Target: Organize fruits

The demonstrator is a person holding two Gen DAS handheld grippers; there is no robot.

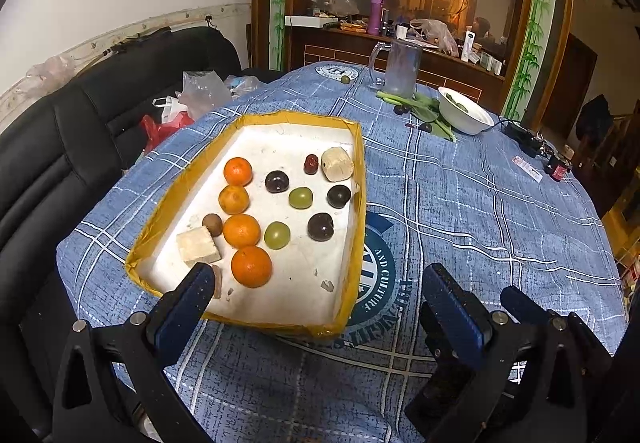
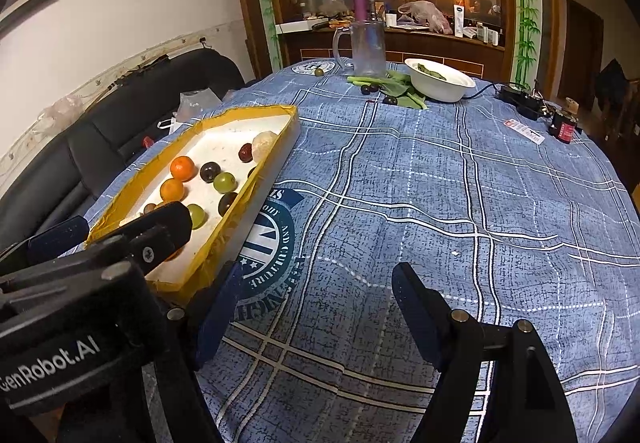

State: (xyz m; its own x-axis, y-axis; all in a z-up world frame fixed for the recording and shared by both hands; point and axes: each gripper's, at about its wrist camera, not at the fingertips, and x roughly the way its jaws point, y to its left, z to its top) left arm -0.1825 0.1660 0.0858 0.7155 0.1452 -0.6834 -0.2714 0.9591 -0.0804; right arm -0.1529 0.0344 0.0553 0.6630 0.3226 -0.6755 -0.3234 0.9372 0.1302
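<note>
A yellow-rimmed white tray (image 1: 352, 179) (image 2: 276, 159) sits on the blue checked tablecloth. It holds several oranges (image 1: 251, 266) in a column, two green grapes (image 1: 277, 235), three dark plums (image 1: 320, 227), a red date (image 1: 310, 164), a small brown fruit (image 1: 212, 224) and pale blocks (image 1: 198, 245). My left gripper (image 1: 320, 283) is open and empty over the tray's near edge. My right gripper (image 2: 316, 307) is open and empty above bare cloth right of the tray. Two dark plums (image 2: 390, 100) and a green grape (image 2: 319, 72) lie at the table's far side.
A clear mug (image 1: 401, 69) (image 2: 366, 49), a white bowl (image 1: 464, 114) (image 2: 440, 85) and green stalks (image 2: 400, 87) stand at the far edge. Dark gadgets and a cable (image 2: 532, 101) lie far right. A black sofa (image 1: 80, 131) with bags runs along the left.
</note>
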